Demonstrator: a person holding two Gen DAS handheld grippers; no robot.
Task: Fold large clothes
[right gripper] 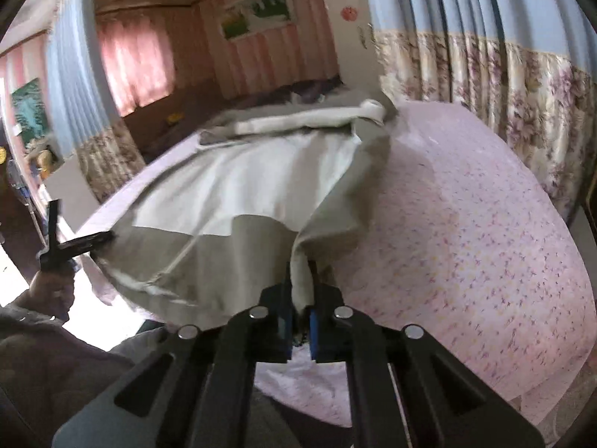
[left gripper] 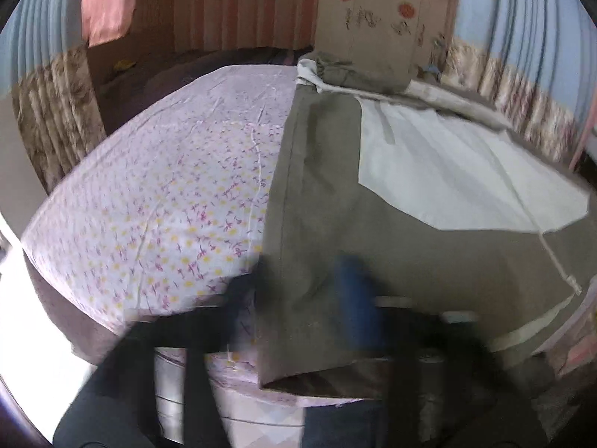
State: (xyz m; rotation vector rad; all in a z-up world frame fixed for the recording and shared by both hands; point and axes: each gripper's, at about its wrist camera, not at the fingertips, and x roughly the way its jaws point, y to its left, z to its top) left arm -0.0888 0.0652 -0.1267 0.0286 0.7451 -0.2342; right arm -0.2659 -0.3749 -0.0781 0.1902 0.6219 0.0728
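Note:
A large grey-brown garment (left gripper: 335, 201) with a white lining panel (left gripper: 447, 171) lies spread on a bed with a pink flowered sheet (left gripper: 160, 194). My left gripper (left gripper: 302, 280) is blurred at the garment's near edge, its fingers wide apart on either side of the cloth edge. In the right wrist view the garment (right gripper: 238, 239) drapes over the bed's near corner. My right gripper (right gripper: 300, 298) is shut on a bunched fold of its near edge. The left gripper (right gripper: 100, 239) shows at the garment's far left corner, touching the cloth.
Flowered and blue curtains (right gripper: 503, 86) hang close behind the bed on the right. A white wardrobe (left gripper: 380, 18) stands beyond the bed's far end. The flowered sheet (right gripper: 466, 231) stretches to the right of the garment. The person's arm (right gripper: 48, 336) is at lower left.

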